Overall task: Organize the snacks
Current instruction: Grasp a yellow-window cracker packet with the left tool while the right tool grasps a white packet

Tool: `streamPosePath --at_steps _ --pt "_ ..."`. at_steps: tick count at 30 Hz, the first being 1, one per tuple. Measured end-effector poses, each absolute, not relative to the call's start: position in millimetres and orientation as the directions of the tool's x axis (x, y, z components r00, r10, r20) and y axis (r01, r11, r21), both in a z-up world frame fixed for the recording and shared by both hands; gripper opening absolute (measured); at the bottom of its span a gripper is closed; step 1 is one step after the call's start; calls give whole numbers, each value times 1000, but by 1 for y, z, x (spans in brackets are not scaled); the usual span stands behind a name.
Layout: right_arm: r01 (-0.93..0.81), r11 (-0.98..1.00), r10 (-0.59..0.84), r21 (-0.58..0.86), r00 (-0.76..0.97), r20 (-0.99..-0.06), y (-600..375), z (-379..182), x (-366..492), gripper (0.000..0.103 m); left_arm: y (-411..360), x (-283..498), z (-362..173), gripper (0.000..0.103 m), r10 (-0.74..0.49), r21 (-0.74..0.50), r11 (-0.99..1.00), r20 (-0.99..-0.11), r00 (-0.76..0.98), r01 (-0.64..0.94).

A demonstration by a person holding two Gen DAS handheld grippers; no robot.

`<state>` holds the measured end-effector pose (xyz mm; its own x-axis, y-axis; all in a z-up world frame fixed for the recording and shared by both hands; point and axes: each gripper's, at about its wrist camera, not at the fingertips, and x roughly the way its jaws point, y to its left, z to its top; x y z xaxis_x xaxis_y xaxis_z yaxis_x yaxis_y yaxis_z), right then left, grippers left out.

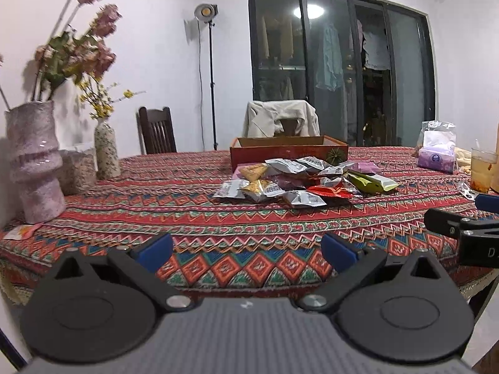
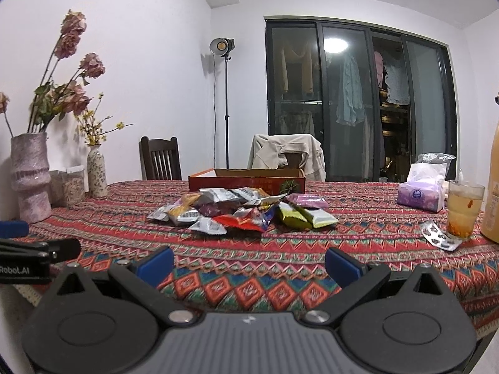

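Note:
A pile of snack packets (image 1: 299, 180) (image 2: 240, 212) lies mid-table on the patterned cloth: silver, yellow, red, green and purple ones. Behind it stands an open red cardboard box (image 1: 288, 151) (image 2: 246, 182). My left gripper (image 1: 246, 249) is open and empty above the table's near edge, well short of the pile. My right gripper (image 2: 249, 265) is open and empty, also near the front edge. Part of the right gripper shows at the right of the left wrist view (image 1: 461, 227); part of the left gripper shows at the left of the right wrist view (image 2: 37, 249).
Two vases with flowers (image 1: 34, 159) (image 1: 106, 149) and clear jars (image 2: 73, 184) stand at the left. A tissue pack (image 2: 421, 194), a glass of drink (image 2: 463, 208), a bottle (image 2: 492, 187) and a pill blister (image 2: 439, 235) are at the right. Chairs (image 2: 160, 160) stand behind the table.

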<state>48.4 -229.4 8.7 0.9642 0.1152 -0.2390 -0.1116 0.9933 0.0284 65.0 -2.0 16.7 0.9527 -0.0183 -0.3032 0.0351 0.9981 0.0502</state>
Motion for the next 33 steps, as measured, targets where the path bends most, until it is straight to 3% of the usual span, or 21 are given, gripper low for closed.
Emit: streamPosePath --at_steps 14,20,24,28,33 --pt "-59 998 67 36 952 -297 -255 24 148 103 -10 180 34 103 -29 33 998 -374 927 44" --pt "-130 989 146 69 930 -338 -252 23 187 102 0 227 26 103 -24 -4 1000 -440 898 24" --pt "-213 973 231 89 896 -379 -231 18 214 88 18 248 17 103 7 0 1000 -475 880 -8" --pt "-309 941 339 140 845 -414 -203 14 249 83 40 262 8 103 36 -2 999 -507 861 -43" --pt "-357 925 374 128 807 -457 -164 8 299 65 58 276 4 103 52 -25 997 -531 846 -76"
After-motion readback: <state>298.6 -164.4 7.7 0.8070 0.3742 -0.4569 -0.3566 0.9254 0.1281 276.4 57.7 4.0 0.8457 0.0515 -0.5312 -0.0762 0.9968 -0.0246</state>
